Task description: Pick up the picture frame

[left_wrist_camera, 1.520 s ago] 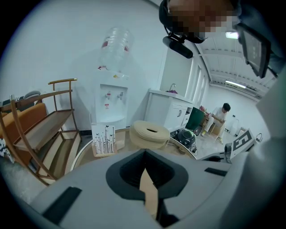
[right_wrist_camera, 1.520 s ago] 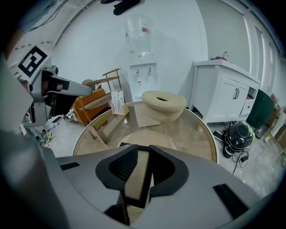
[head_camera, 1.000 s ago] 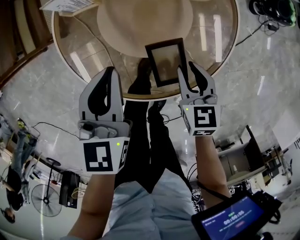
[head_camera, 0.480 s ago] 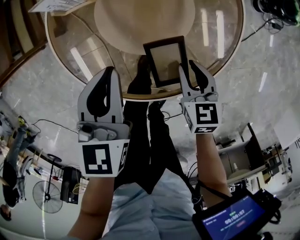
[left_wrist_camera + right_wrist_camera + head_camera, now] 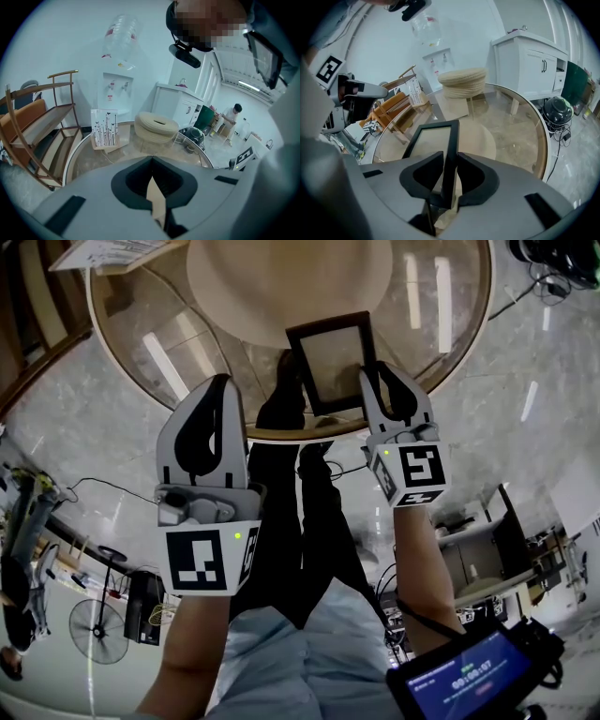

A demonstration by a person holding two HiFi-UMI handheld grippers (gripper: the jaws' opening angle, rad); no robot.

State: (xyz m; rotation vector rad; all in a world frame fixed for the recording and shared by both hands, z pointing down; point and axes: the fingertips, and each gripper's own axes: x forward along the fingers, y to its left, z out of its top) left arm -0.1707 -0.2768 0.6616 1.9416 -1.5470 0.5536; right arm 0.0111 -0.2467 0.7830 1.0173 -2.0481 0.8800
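A black picture frame lies on the round glass table, close to its near edge. My right gripper is at the frame's right side. In the right gripper view the frame's right rail runs between the jaws of that gripper, which are closing; both pads sit against the rail. My left gripper hangs over the table's near rim, left of the frame and apart from it. Its jaws meet at the tip with nothing between them.
A big woven beige round piece sits beyond the frame. A white card printed with black twigs stands at the table's far left. A wooden rack is beside the table. The person's legs show through the glass.
The right gripper's jaws have narrowed onto the frame's right rail and the gripper has sunk slightly. The left gripper has stayed where it was.
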